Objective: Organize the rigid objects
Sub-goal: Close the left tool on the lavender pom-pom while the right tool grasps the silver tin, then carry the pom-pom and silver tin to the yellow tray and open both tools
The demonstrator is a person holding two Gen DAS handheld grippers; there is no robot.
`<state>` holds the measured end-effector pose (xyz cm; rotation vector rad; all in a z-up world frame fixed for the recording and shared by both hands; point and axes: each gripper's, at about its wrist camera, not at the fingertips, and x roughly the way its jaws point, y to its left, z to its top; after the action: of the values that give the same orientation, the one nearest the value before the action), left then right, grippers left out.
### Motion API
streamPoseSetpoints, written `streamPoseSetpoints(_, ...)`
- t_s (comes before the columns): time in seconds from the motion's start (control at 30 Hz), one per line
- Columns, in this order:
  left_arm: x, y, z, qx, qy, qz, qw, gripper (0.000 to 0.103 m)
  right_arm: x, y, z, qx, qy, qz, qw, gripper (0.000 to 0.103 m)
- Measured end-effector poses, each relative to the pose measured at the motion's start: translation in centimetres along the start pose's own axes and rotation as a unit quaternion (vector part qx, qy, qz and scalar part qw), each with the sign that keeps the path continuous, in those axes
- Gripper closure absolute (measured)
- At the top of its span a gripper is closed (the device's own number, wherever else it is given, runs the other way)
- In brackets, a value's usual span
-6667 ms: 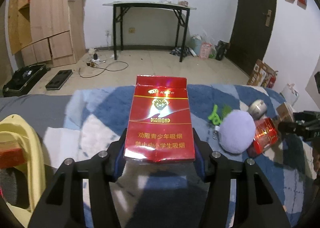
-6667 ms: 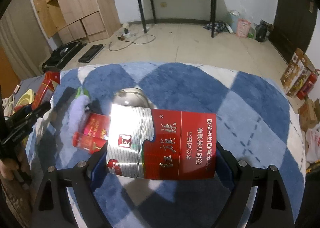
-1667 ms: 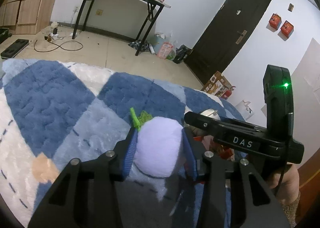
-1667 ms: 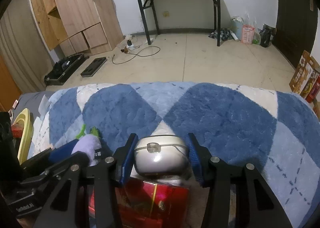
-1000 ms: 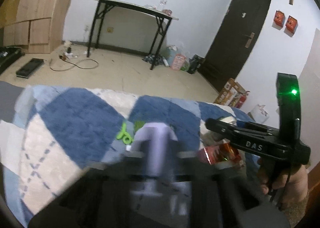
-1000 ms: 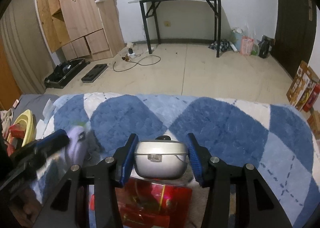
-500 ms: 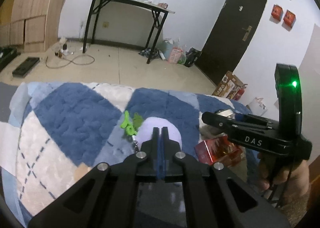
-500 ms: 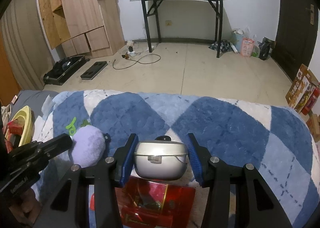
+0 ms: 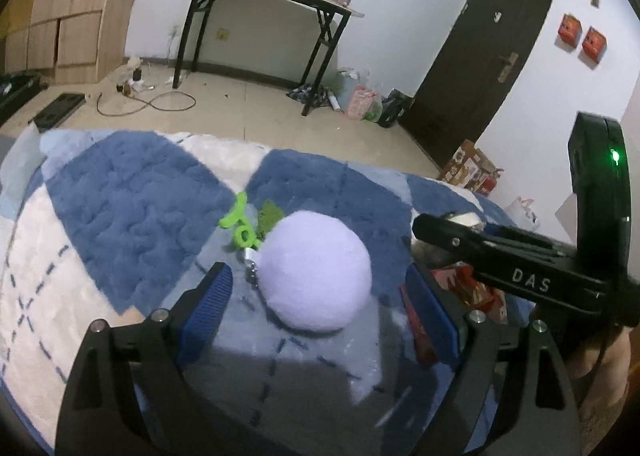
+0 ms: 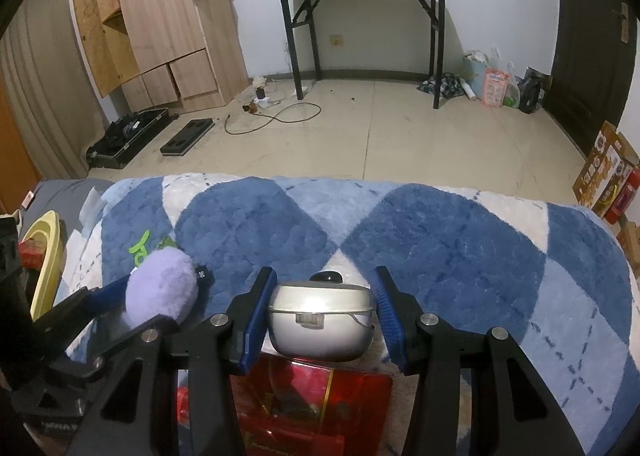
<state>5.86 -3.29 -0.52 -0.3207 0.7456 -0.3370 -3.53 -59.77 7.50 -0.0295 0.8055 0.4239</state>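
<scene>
The left hand-held gripper (image 9: 316,306), pinched together half a second ago, now gapes around the purple plush ball (image 9: 314,270) on the blue rug (image 9: 132,207). The right hand-held gripper (image 10: 322,302) stands slightly apart around the silver case (image 10: 322,322) beside the ball; lifting could drop it.

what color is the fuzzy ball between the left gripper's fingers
Pale lilac purple; the fuzzy ball shows best in the left wrist view.

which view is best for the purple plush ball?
Left wrist. The purple plush ball sits centred and unobstructed between the open jaws of the left gripper, green loop and clasp visible. In the right wrist view it is small, at the left edge, partly hidden by the left gripper's finger.
</scene>
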Motion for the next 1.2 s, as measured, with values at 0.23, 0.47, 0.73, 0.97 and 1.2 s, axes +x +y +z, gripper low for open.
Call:
streamPoseSetpoints(0.23, 0.4, 0.9, -0.1, -0.023, 0.005, 0.018, 0.9996, 0.047, 0.4, 0.2, -0.1, -0.003, 0.003, -0.001, 1.0, 0.055)
streamPoseSetpoints(0.47, -0.4, 0.5, -0.1, -0.012, -0.003, 0.021, 0.9997, 0.054, 0.5, 0.3, -0.1, -0.003, 0.003, -0.001, 1.0, 0.055)
streamPoseSetpoints(0.73, -6.6, 1.3, 2.0, 0.005, -0.077, 0.071, 0.9945, 0.054, -1.9, 0.4, 0.4, -0.011, -0.016, -0.025, 0.999, 0.055)
streamPoseSetpoints(0.97, -17.1, 6.2, 3.2, -0.039, -0.173, 0.152, 0.9722, 0.054, -8.0, 5.4, 2.3, -0.038, -0.099, 0.066, 0.992, 0.055)
streamPoseSetpoints(1.2, -23.7, 7.6, 2.0, -0.093, -0.256, 0.202, 0.9407, 0.054, -11.1, 11.5, 3.4, -0.07, -0.14, 0.175, 0.972, 0.055)
